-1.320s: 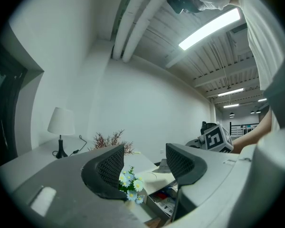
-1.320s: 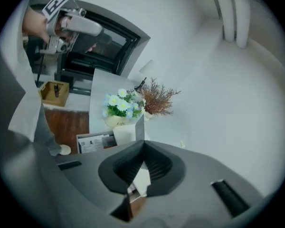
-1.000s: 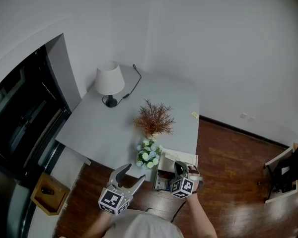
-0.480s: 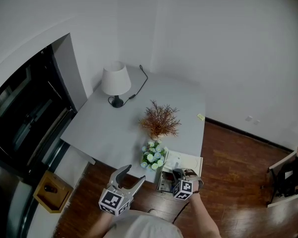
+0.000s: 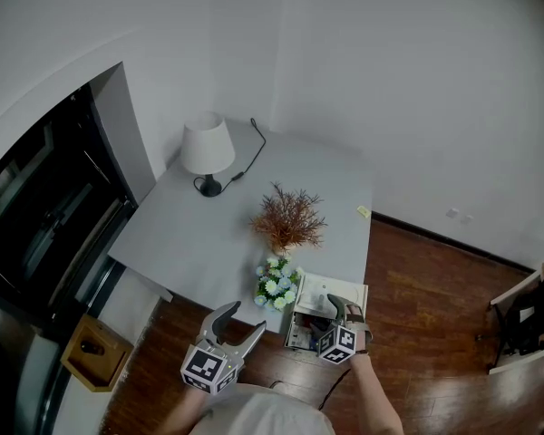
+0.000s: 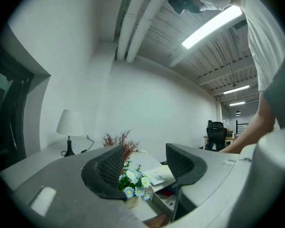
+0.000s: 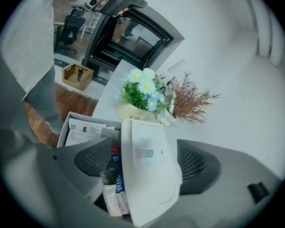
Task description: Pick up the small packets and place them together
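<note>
In the head view, a white box (image 5: pixel 329 291) is seen at the near right corner of the table (image 5: pixel 199 234), just beside the flowers (image 5: pixel 274 284). The right gripper (image 5: pixel 338 314) is held over it and the left gripper (image 5: pixel 239 323) off the near edge, much as a second ago.

In the left gripper view, the jaws are spread with nothing between them.

In the right gripper view, the jaws, pressed together a moment ago, are opening. The box's lid (image 7: pixel 145 141) stands between them, unpinched. The small packets (image 7: pixel 115 194) lie in the box below, untouched. The lid is judged released, so a first packet can now be reached.
</note>
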### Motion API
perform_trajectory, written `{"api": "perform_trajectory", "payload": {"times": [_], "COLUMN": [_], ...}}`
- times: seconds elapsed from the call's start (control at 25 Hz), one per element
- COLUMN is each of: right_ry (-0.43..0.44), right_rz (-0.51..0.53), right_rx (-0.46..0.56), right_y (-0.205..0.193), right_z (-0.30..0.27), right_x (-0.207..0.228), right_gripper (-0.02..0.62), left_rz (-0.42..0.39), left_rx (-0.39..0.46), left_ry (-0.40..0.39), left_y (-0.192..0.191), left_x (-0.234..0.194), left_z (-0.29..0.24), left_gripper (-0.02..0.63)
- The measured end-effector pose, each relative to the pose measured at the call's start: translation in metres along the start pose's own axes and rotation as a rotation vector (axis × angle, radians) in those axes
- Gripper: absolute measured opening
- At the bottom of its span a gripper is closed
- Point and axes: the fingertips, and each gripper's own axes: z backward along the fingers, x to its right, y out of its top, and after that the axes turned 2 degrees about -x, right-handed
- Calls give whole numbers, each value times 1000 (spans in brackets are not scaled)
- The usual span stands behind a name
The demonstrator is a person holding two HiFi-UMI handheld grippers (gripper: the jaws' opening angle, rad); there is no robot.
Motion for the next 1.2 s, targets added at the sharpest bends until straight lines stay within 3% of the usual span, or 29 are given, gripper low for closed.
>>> {"api": "perform_trajectory", "payload": {"times": [0.2,0.44,0.64,0.92,1.2], "right_ry": [-140,-294,-429,-494,-441], "right_rz": [-385,-651,-865,-960,-955], "right_rx": [229,448,552,560,565], "right_y": [31,64,53,49,55], "right_z": [59,143,195,218,220], "right_x": [45,81,97,77,67], "right_gripper": [443,442,440,440,405], "left_rz": [42,46,4,10,51], "left_rx": [16,40,41,66,74], "left_ry": [-23,-39,-45,-25,-39], "left_y": [5,15,15,18,19], "left_x": [3,7,16,14,17], "left_z": [-5,-12,-18,-18,-14], "left_gripper": [261,261,261,261,256]}}
